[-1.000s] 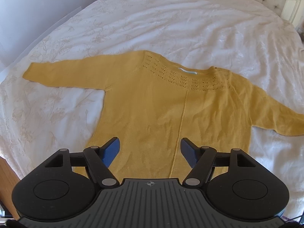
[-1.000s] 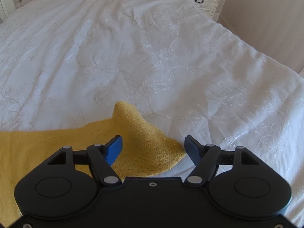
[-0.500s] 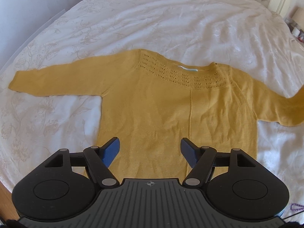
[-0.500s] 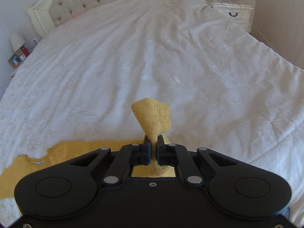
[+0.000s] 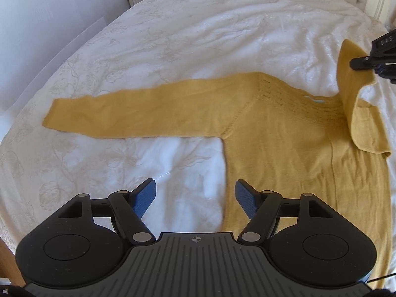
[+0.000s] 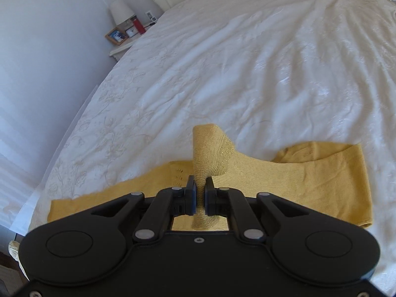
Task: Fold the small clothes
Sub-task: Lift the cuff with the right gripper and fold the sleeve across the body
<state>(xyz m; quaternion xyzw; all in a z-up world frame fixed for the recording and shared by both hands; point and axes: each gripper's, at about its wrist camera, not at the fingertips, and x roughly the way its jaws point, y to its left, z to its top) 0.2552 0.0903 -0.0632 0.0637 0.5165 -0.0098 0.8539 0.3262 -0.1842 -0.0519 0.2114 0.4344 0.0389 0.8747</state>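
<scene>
- The bed (image 5: pixel 198 37) under my tools is wide, covered in a white quilt (image 6: pixel 247 61) with a faint stitched flower pattern and soft creases.
- The yellow sweater (image 5: pixel 272 153) lies flat on the quilt — a fine knit, with a band of small open holes below the neckline and a seam running down the body.
- Its one sleeve (image 5: pixel 128 113) stretches straight out across the quilt, flat, cuff end squared off.
- Its other sleeve (image 6: pixel 309 173) is lifted and folded back over the body; in the left view it rises as a tall loop of knit, and the fold rests on the shoulder.
- My right gripper (image 6: pixel 200 198) is pinched tight on the cuff (image 6: pixel 210 148) of that lifted sleeve; the ribbed end bulges up above the fingers and a bit pokes out below them.
- My left gripper (image 5: pixel 195 198) hovers wide open with nothing in it, its blue ridged pads (image 5: pixel 144 198) bare — one over white quilt, the other over the sweater's side edge.
- On a bedside table (image 6: pixel 121 49) stand a lamp (image 6: pixel 121 11), a framed photo (image 6: pixel 115 36) and a small red bottle (image 6: pixel 138 26).
</scene>
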